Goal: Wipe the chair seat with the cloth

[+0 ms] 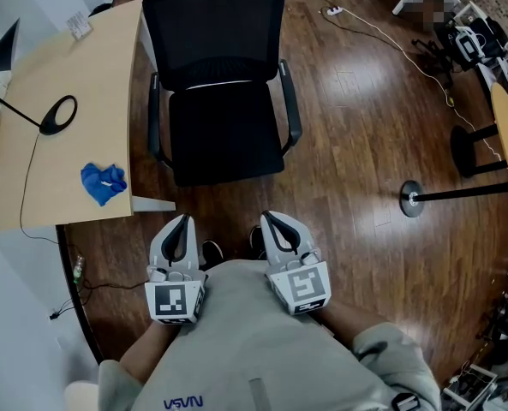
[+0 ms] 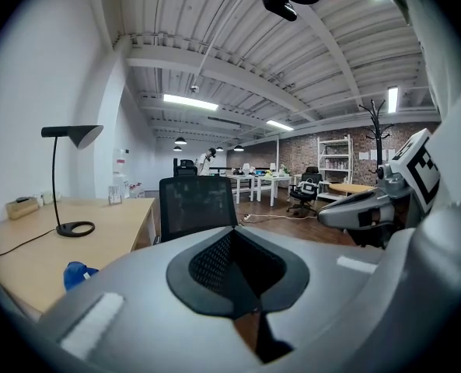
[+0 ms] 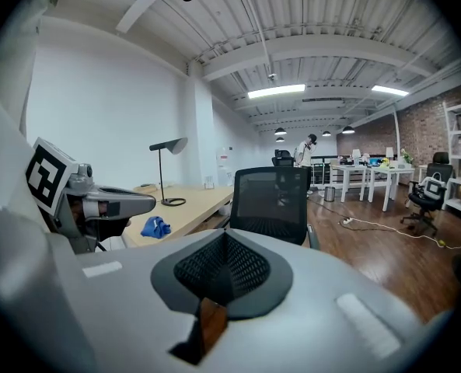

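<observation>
A black mesh-backed office chair (image 1: 218,75) stands in front of me, its dark seat (image 1: 226,137) bare. The blue cloth (image 1: 104,183) lies crumpled on the wooden desk (image 1: 56,127), left of the chair. Both grippers are held close to my body, short of the chair. My left gripper (image 1: 182,223) is shut with nothing in it, and so is my right gripper (image 1: 271,221). The left gripper view shows the joined jaws (image 2: 236,270), the chair (image 2: 195,204) and the cloth (image 2: 78,273). In the right gripper view the cloth (image 3: 155,227) is left of the chair (image 3: 273,196).
A black desk lamp (image 1: 56,115) with its cable stands on the desk. At the right of the dark wood floor are a round floor-stand base (image 1: 410,199), a stool (image 1: 469,149) and a white cable (image 1: 382,32). White tables and another chair (image 3: 428,193) stand far back.
</observation>
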